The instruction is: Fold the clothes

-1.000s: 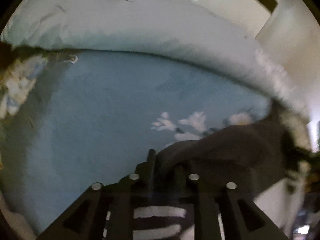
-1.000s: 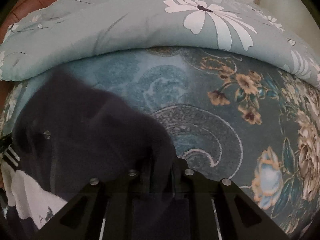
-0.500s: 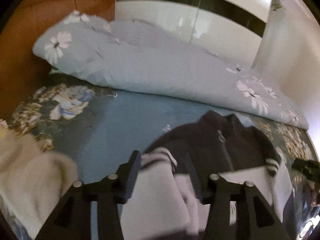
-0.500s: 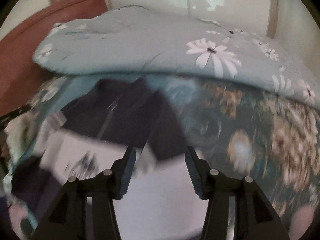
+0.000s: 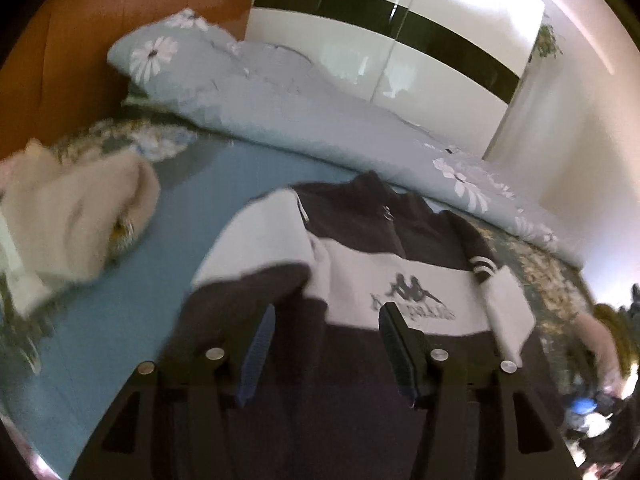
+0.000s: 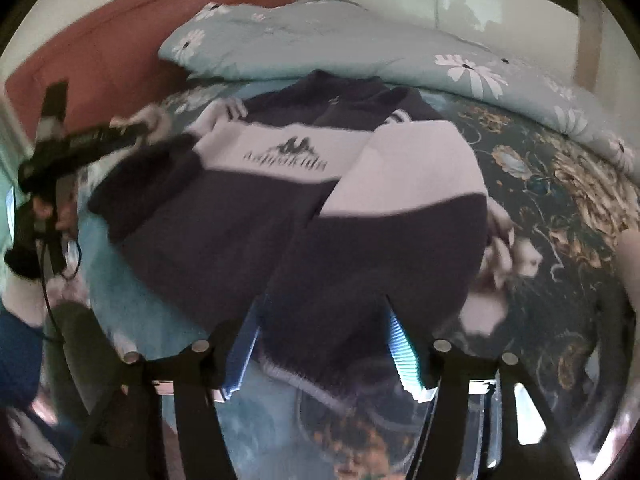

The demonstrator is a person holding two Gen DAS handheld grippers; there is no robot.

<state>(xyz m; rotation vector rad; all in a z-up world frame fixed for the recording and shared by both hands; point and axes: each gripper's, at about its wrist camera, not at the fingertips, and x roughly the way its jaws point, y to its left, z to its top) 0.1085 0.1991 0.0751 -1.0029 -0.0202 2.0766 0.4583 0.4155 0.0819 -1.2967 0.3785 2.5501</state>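
Note:
A dark navy and white zip jacket [image 5: 360, 276] with a printed logo lies flat on the bed, both sleeves folded in over its front. It also shows in the right wrist view [image 6: 304, 184]. My left gripper [image 5: 326, 320] is open and empty, raised above the jacket's lower left part. My right gripper [image 6: 322, 316] is open and empty above the jacket's hem on the right side. The left gripper also shows from the side in the right wrist view [image 6: 80, 144], held by a hand.
A rolled light blue floral duvet [image 5: 304, 120] lies along the far side of the bed. A beige garment pile [image 5: 68, 216] sits at the left. A wooden headboard [image 5: 80, 60] and white wardrobe [image 5: 400, 48] stand behind. The patterned bedsheet [image 6: 560, 208] spreads to the right.
Both grippers were shut on the dark jacket one second ago. They have let go, opened, and pulled back and up, leaving the jacket lying on the bed.

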